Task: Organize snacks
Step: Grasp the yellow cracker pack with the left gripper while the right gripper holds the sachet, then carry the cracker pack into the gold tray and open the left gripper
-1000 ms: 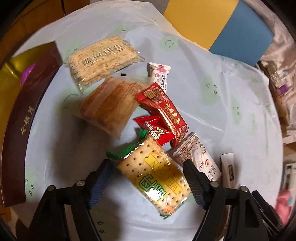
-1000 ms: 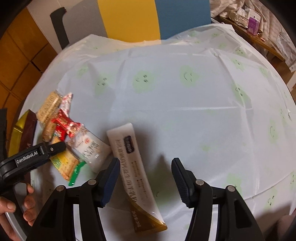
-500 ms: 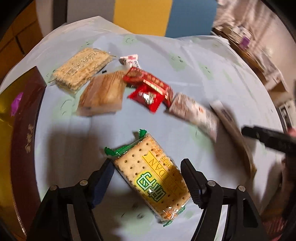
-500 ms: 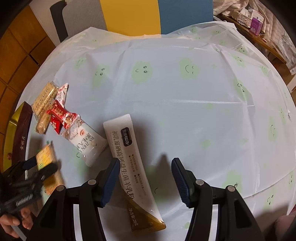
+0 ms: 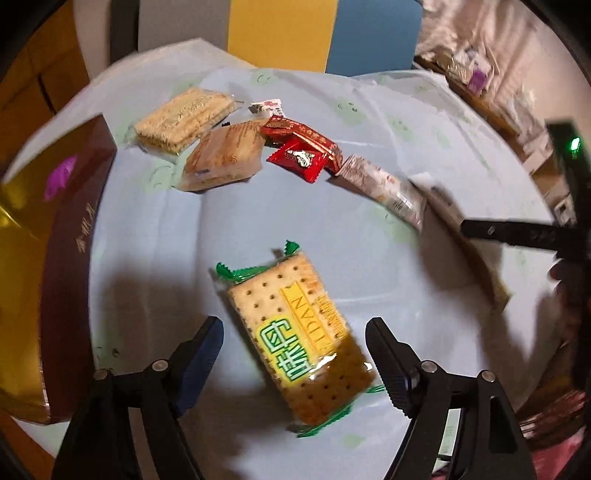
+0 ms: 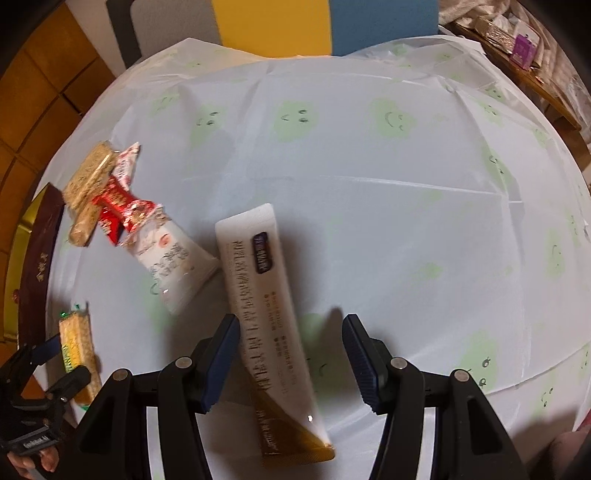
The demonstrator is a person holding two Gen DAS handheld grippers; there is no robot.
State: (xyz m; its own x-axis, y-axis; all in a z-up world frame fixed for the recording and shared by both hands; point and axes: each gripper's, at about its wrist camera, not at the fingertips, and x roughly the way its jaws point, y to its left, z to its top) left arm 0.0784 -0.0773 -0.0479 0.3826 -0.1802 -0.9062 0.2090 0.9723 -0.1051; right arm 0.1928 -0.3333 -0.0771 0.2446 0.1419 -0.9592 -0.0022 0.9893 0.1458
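My left gripper [image 5: 293, 354] is open around a green-edged cracker packet [image 5: 295, 343] lying on the pale tablecloth [image 5: 155, 236], apart from the other snacks; the jaws stand clear of its sides. It also shows in the right wrist view [image 6: 75, 350]. My right gripper [image 6: 290, 358] is open over a long white and gold sachet [image 6: 269, 317] that lies between its jaws. A white pouch [image 6: 171, 258], red candy wrappers [image 6: 122, 212] and two biscuit packs [image 5: 184, 116] [image 5: 225, 157] lie in a loose row.
A dark brown and gold box [image 5: 62, 266] stands along the table's left edge. Yellow and blue panels [image 6: 321, 26] stand behind the table. A cluttered shelf [image 6: 517, 44] is at the back right. The tablecloth's right half [image 6: 424, 206] is bare.
My left gripper has pulled back toward the table's near left with the cracker packet between its jaws, away from the other snacks. My right gripper has moved slightly forward over the sachet.
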